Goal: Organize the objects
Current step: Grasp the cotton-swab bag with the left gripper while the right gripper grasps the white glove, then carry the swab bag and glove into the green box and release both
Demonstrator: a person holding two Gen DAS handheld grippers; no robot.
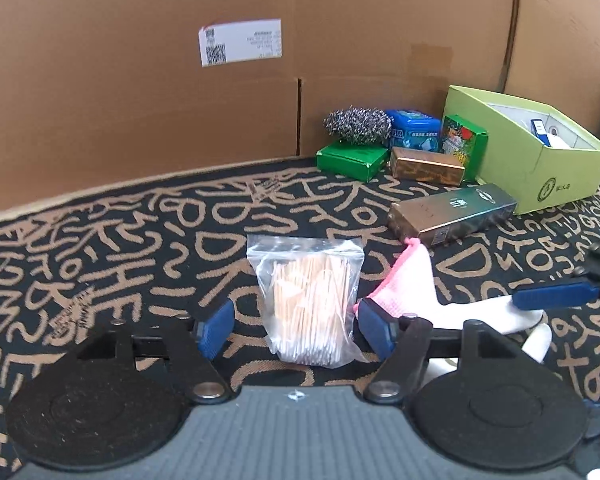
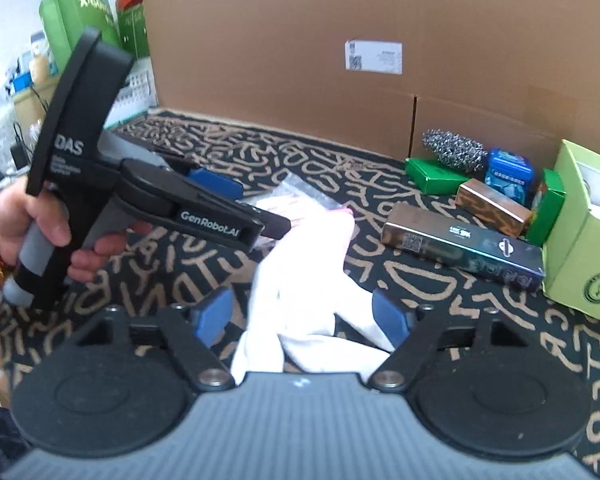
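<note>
Both jaws spread, gripping nothing: bag of cotton swabs [image 1: 308, 304] lower centre, white glove [image 2: 300, 280] lower centre.
Bag light, slippery, probably crinkly; pinch mid-body. Glove limp; take the bunched fabric.

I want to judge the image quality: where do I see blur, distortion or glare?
Left wrist view: cardboard wall bows from fisheye distortion; bag of cotton swabs is sharp, with slight plastic sheen. Right wrist view: softer overall; white glove washed out; dark corners.

My pads [image 1: 216, 330] were matt blue rubber. The bag [image 1: 306, 280] was clear glossy plastic over pale wooden sticks. The glove [image 2: 300, 264] was soft white cloth, the scourer [image 1: 358, 125] rough steel wire, the wall [image 1: 140, 80] matt cardboard.
</note>
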